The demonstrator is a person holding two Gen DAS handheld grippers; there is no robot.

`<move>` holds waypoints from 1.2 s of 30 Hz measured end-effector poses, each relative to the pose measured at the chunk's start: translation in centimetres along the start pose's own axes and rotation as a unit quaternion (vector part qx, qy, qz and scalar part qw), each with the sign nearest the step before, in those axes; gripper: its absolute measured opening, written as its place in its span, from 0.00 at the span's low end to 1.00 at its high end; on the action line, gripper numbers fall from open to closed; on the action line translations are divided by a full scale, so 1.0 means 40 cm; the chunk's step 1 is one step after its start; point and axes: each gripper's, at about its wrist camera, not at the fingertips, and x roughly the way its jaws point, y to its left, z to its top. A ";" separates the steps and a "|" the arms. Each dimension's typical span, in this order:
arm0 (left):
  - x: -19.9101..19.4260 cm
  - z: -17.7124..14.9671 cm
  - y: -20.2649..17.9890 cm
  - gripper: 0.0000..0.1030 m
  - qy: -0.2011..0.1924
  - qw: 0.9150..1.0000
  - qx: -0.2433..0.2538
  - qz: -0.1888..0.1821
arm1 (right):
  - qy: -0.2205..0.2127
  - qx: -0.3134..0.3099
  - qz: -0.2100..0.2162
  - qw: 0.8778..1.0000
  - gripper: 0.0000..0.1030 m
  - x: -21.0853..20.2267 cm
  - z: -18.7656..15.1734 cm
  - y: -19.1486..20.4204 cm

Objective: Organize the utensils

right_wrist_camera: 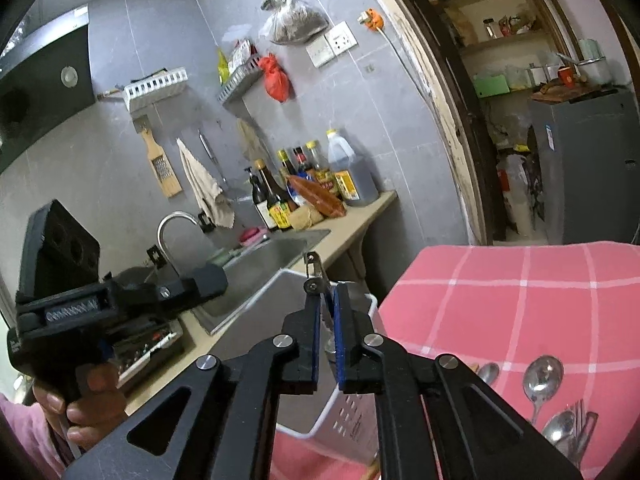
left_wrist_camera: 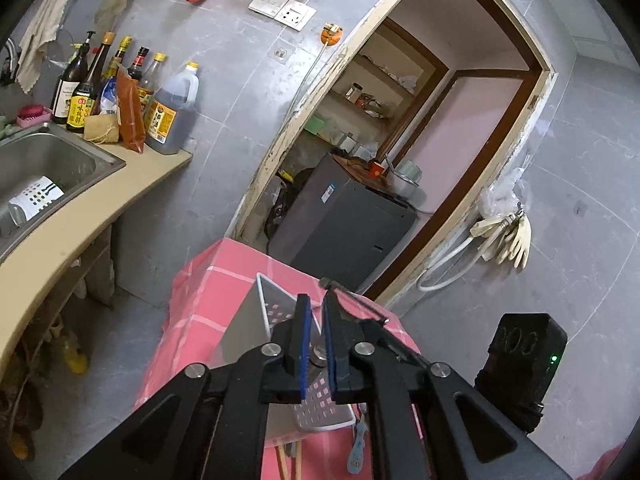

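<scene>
A white perforated utensil holder lies on its side on the pink checked cloth. My left gripper hovers just over the holder, blue pads a narrow gap apart, with a small round metal part showing in the gap. My right gripper hangs over the same holder, its pads also slightly apart. A riveted metal utensil end sticks out past its tips. I cannot tell whether either metal part touches the pads. Spoons and a fork lie on the cloth to the right.
A sink with a second white holder sits left, bottles behind it. A dark fridge stands in the doorway beyond the table. A hand holds the left gripper's body. Chopsticks and a blue-handled utensil lie near the front.
</scene>
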 end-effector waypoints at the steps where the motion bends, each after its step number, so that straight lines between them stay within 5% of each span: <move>1: -0.005 -0.001 -0.002 0.10 -0.001 1.000 0.001 0.002 | 0.001 0.000 0.000 1.000 0.12 -0.003 -0.001 0.004; 4: -0.018 0.000 -0.006 0.15 -0.006 1.000 0.006 0.009 | -0.007 0.001 0.001 1.000 0.30 -0.025 -0.005 0.012; 10: -0.054 0.006 -0.032 0.25 -0.021 0.999 0.024 0.030 | -0.032 -0.005 -0.024 0.999 0.31 -0.095 0.005 0.028; 12: -0.069 0.007 -0.050 0.35 -0.028 0.998 0.037 0.037 | -0.049 -0.007 -0.041 0.998 0.32 -0.134 0.015 0.031; 16: -0.087 0.009 -0.094 0.45 -0.040 0.996 0.059 0.045 | -0.081 -0.017 -0.078 0.994 0.44 -0.217 0.045 0.037; 24: -0.111 0.002 -0.204 0.89 -0.077 0.988 0.112 0.071 | -0.129 -0.042 -0.147 0.980 0.74 -0.369 0.111 0.042; 28: -0.112 -0.003 -0.249 0.97 -0.089 0.986 0.127 0.069 | -0.157 -0.053 -0.182 0.969 0.98 -0.445 0.129 0.043; 36: -0.083 -0.033 -0.321 1.00 -0.093 0.983 0.148 0.060 | -0.183 -0.070 -0.234 0.952 0.99 -0.549 0.147 0.047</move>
